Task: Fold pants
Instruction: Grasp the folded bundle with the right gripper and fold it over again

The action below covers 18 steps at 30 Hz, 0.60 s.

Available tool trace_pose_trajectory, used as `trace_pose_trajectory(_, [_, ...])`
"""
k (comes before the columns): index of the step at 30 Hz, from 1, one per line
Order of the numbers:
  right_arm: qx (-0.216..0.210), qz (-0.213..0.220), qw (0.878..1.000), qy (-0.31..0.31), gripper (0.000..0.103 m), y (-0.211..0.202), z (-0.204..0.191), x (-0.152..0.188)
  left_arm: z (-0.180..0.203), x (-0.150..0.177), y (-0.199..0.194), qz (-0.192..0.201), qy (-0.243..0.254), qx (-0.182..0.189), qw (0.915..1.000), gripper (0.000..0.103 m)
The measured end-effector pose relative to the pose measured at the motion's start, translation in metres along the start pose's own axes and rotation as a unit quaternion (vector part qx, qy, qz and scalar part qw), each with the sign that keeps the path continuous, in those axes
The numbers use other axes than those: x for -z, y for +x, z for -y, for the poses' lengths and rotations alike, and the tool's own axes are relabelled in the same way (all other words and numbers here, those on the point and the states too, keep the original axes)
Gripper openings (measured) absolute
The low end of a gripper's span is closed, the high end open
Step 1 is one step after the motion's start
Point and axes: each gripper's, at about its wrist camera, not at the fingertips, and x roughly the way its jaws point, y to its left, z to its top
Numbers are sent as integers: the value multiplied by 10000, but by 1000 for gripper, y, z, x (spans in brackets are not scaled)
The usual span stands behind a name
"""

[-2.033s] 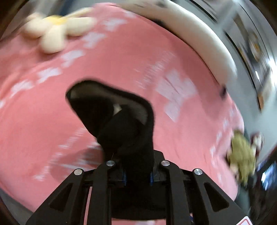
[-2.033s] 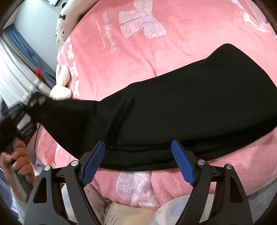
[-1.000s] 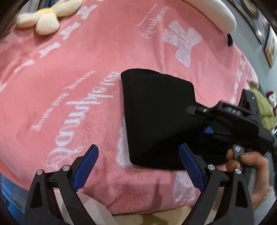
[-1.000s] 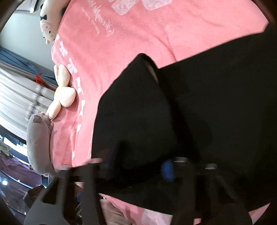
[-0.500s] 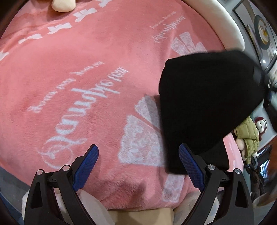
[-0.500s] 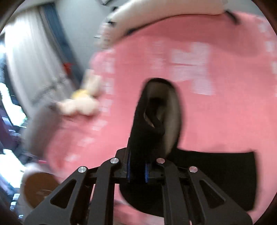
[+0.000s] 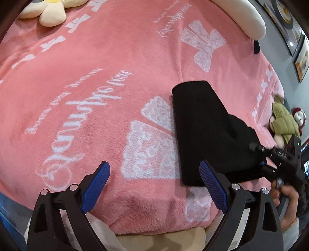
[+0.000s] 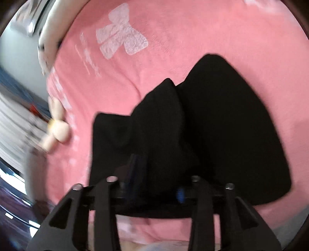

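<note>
Black pants (image 7: 204, 131) now folded | right claw (image 8: 154, 185) opening around them | left claw (image 7: 154, 185) empty, wide

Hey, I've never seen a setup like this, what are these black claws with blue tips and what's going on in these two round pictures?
There is no robot here: a person holds a handheld two-finger clamp in each hand, and each clamp carries a wide-angle camera looking out along its fingers. That is why both pictures are round and bent.

One picture comes from the left gripper. Its jaws are wide open with nothing between them, above a pink blanket printed with white bows. On the blanket lie folded black pants. At the right edge you see the person's hand with the other clamp.

The other picture comes from the right gripper. It is blurred; the jaws are opening, with black cloth bunched between them.

Plush toys sit at the blanket's edges, such as a flower-shaped plush.
</note>
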Motion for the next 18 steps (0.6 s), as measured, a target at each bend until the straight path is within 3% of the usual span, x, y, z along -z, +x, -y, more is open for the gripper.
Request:
trace_pose_trajectory(1, [-92,-28,9999,53,27,4,0,-2,4,0,2,-27,49,-47,10000,91])
trace_pose_trajectory(2, [-59,-52,10000,6,10,8,-3,-7,9,0,2,-27,147,-73,9999,91])
trace_pose_trajectory(4, [-159,45,9995,-282,10,2,-21,-14,22,-1,2,-3,347,-229,9991,91])
trace_pose_trajectory(8, [-275,1030,9841,-1418,10,-62,-90,-24,49,-11,-4,2,492,181,9986,91])
trace_pose_trajectory(10, [298,1421,9716,-1870,11,-87,-100,-19,58,-17,-2,-46,442,440,9980,92])
trace_pose_trajectory(12, [1198,1250,9627,-2077,13,-73,-81,-14,63,-20,7,-152,364,539,9978,91])
trace_pose_trajectory(14, [1832,411,9657,-1794,17,-36,-33,-9,69,-21,20,-261,271,522,9979,91])
trace_pose_trajectory(15, [1772,253,9711,-1579,17,-30,-16,-4,71,-21,25,-324,251,519,9978,91])
trace_pose_trajectory(16, [1481,428,9779,-1413,20,-37,-10,0,72,-23,31,-403,200,551,9975,91])
trace_pose_trajectory(18, [1261,626,9833,-1153,34,-55,-12,-3,73,-28,35,-454,34,672,9967,91])
